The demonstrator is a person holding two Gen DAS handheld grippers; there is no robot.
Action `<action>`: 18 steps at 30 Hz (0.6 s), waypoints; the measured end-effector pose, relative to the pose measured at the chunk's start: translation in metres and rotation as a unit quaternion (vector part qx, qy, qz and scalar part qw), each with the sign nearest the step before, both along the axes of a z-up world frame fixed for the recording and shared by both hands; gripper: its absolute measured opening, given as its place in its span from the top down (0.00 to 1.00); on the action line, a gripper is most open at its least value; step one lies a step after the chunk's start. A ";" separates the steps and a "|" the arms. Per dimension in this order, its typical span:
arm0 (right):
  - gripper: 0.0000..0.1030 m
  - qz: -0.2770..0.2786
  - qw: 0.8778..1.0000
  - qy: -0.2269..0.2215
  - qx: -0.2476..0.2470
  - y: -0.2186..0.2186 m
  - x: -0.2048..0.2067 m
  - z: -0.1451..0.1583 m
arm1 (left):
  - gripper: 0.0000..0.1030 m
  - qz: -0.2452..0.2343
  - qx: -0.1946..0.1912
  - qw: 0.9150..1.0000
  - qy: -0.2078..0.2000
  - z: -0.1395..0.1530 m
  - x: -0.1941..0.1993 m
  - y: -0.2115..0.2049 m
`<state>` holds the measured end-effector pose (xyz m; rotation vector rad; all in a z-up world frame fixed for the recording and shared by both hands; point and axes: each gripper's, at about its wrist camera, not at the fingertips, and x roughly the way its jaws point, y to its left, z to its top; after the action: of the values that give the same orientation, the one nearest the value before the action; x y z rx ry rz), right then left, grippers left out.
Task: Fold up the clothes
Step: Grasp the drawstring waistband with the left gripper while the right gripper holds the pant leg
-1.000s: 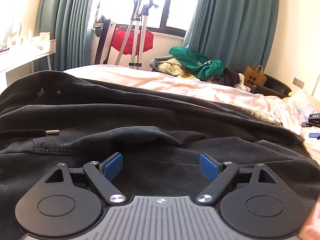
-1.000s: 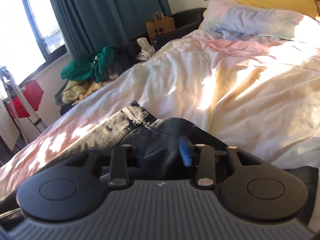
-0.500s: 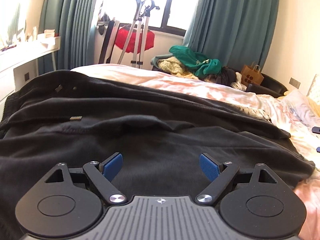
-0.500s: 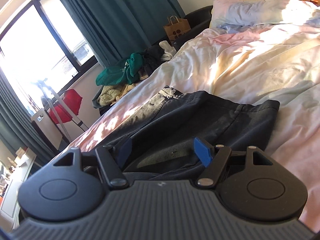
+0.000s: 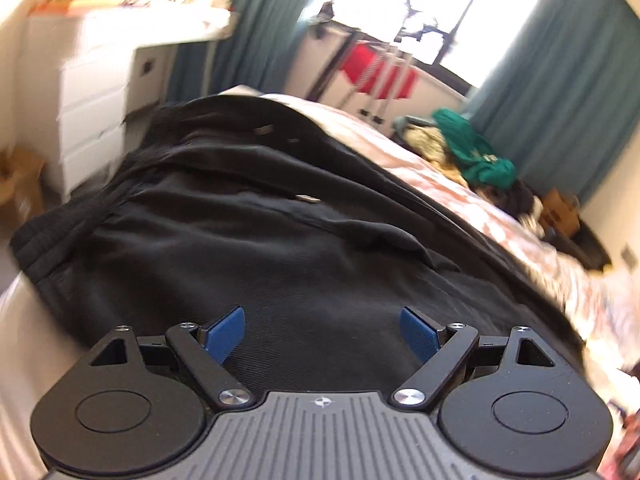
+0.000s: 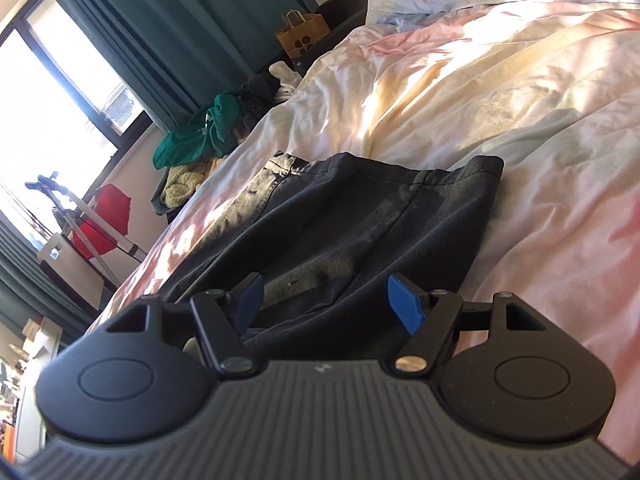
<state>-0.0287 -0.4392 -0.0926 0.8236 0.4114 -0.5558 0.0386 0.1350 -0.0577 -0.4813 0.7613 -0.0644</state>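
**Two claws wide apart over dark clothes on the bed**

No writing is readable anywhere. The left gripper (image 5: 322, 330) hangs with jaws apart and empty above the black garment (image 5: 248, 240), which reaches the bed's (image 6: 500, 100) near edge. The right gripper (image 6: 326, 300), jaws just widened and empty, sits over folded dark jeans (image 6: 360, 216); bare sheet lies beyond.

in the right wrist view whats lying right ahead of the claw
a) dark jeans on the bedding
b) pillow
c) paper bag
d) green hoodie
a: the dark jeans lie flat on the pale bedding just beyond the open right claw.
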 end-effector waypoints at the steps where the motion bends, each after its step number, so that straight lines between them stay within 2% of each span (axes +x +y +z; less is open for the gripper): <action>1: 0.30 -0.006 1.000 0.000 -0.001 -0.002 -0.001 0.000 | 0.16 0.019 -0.031 0.999 0.018 0.001 -0.002 0.017; 3: 0.30 -0.024 1.000 -0.004 0.013 -0.008 -0.006 -0.003 | 0.16 0.066 -0.081 0.994 0.041 0.002 -0.011 0.050; 6: 0.30 -0.058 0.997 -0.013 0.043 -0.018 -0.017 -0.007 | 0.15 0.140 -0.124 0.979 0.083 -0.004 -0.024 0.091; 10: 0.30 -0.096 0.993 -0.017 0.071 -0.029 -0.030 -0.012 | 0.13 0.235 -0.187 0.943 0.140 -0.025 -0.034 0.132; 12: 0.30 -0.105 0.990 -0.020 0.090 -0.034 -0.035 -0.016 | 0.16 0.224 -0.212 0.939 0.149 -0.033 -0.028 0.136; 15: 0.30 -0.106 0.985 -0.031 0.133 -0.040 -0.040 -0.025 | 0.17 0.197 -0.226 0.943 0.148 -0.041 -0.012 0.131; 16: 0.30 -0.105 0.983 -0.036 0.148 -0.043 -0.041 -0.028 | 0.21 0.188 -0.232 0.942 0.150 -0.045 -0.007 0.129; 18: 0.30 -0.108 0.978 -0.047 0.173 -0.046 -0.045 -0.034 | 0.23 0.174 -0.257 0.938 0.154 -0.054 0.002 0.126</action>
<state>-0.0735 -0.4852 -0.1270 1.2353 0.3381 -0.6531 0.0408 0.2606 -0.1121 -1.1389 0.9576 0.1513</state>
